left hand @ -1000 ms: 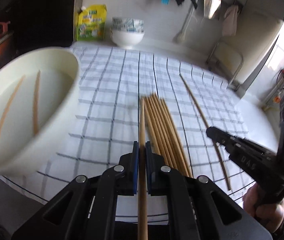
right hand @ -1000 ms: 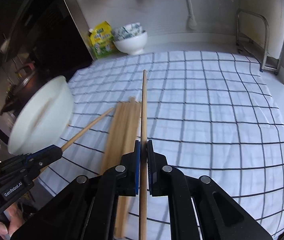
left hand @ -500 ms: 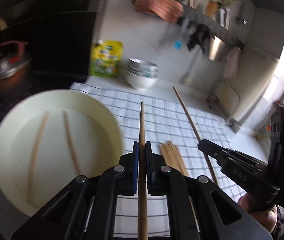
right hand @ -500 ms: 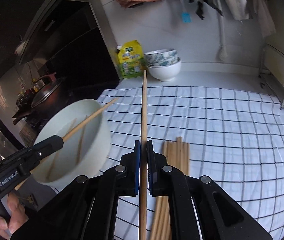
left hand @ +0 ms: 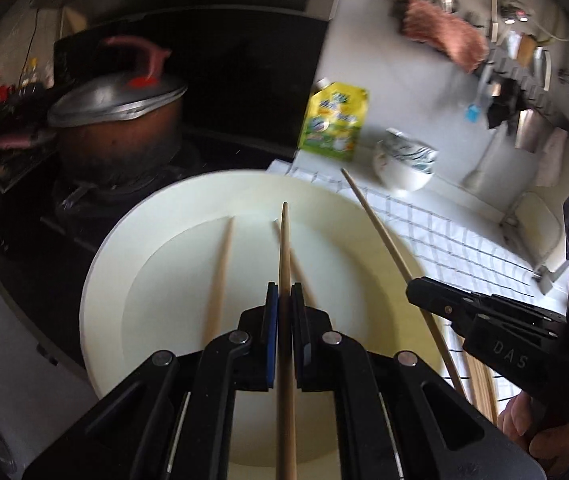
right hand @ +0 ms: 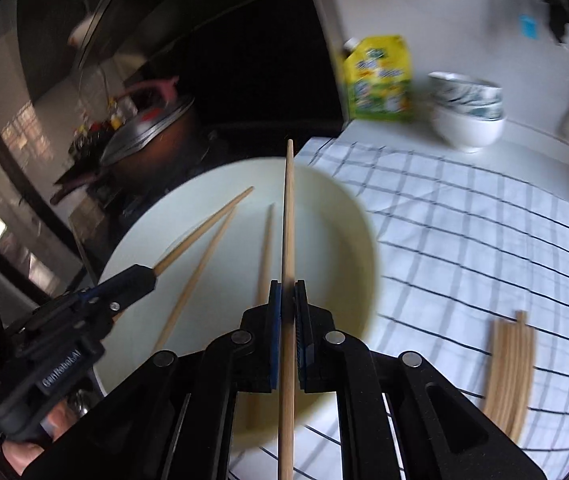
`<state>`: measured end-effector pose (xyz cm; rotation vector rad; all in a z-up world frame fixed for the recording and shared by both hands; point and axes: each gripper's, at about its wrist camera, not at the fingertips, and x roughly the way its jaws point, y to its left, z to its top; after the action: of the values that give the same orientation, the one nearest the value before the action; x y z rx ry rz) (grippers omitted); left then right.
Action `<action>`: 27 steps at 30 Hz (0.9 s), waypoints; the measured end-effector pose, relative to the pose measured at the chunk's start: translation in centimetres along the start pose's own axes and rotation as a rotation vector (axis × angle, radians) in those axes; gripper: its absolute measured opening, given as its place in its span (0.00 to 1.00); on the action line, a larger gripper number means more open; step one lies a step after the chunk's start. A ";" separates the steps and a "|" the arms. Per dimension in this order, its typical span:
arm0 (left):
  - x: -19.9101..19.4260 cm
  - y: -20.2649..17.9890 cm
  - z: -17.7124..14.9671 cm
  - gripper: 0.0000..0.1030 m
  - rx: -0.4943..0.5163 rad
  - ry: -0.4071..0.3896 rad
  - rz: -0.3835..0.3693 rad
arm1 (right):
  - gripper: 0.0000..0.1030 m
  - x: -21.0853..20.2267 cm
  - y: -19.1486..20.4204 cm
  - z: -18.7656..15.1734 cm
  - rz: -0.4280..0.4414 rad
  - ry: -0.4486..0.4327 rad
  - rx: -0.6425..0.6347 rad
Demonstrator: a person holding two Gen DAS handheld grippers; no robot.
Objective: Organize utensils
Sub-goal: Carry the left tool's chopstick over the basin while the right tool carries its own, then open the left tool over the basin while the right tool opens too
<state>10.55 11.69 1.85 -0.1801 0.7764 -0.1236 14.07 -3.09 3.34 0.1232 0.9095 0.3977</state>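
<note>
Two chopsticks [left hand: 220, 268] lie in the cream bowl [left hand: 100, 280], directly ahead of and beneath both tools. Each hand-held gripper is clenched on one more chopstick: the left hand-held gripper [left hand: 284, 320] and the right hand-held gripper [right hand: 289, 320] carry theirs lengthwise, tips over the bowl, likely for dropping in. Right of them, the remaining bundle [right hand: 510, 376] rests on the checked cloth [right hand: 484, 220] covering the desk; beyond stand a lidded pot [left hand: 120, 120] and stacked bowls [right hand: 468, 116].
</note>
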 end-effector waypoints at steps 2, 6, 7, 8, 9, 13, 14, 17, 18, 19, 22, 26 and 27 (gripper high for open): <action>0.7 0.9 -0.1 0.07 -0.012 0.019 0.006 | 0.06 1.5 0.7 0.2 0.000 0.029 -0.008; 1.9 1.6 -0.4 0.07 -0.012 0.044 0.022 | 0.06 3.9 1.4 0.3 -0.001 0.084 -0.013; 2.0 1.7 -0.4 0.07 -0.015 0.050 0.024 | 0.06 4.5 1.5 0.3 -0.003 0.095 -0.014; 2.2 2.0 -0.4 0.07 -0.023 0.055 0.024 | 0.06 4.9 1.7 0.3 -0.005 0.103 -0.015; 2.4 2.1 -0.4 0.07 -0.029 0.060 0.025 | 0.06 5.2 1.7 0.3 -0.007 0.108 -0.016; 2.4 3.0 -0.3 0.26 -0.059 0.064 0.033 | 0.16 5.6 1.7 0.3 -0.010 0.112 -0.015; 2.3 3.1 -0.3 0.41 -0.066 0.058 0.038 | 0.26 5.5 1.6 0.3 -0.018 0.104 -0.015; 1.3 3.3 -0.3 0.60 -0.076 0.016 0.066 | 0.27 4.9 1.5 0.1 -0.036 0.080 -0.020; 1.0 3.2 -0.4 0.60 -0.072 0.012 0.073 | 0.27 4.6 1.4 0.2 -0.032 0.074 -0.016; 0.9 3.2 -0.4 0.60 -0.070 0.009 0.074 | 0.27 4.4 1.3 0.1 -0.029 0.069 -0.013; 0.4 2.9 -0.6 0.60 -0.066 0.005 0.073 | 0.27 3.6 1.3 0.0 -0.033 0.055 -0.016; -0.1 2.5 -1.0 0.60 -0.063 0.005 0.072 | 0.27 2.5 1.1 -0.4 -0.036 0.040 -0.016; -0.2 2.4 -1.1 0.60 -0.065 0.008 0.070 | 0.27 2.3 1.1 -0.5 -0.037 0.038 -0.015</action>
<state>9.70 13.90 0.75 -0.2135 0.7940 -0.0329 14.67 -1.24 1.64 0.0849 0.9444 0.3733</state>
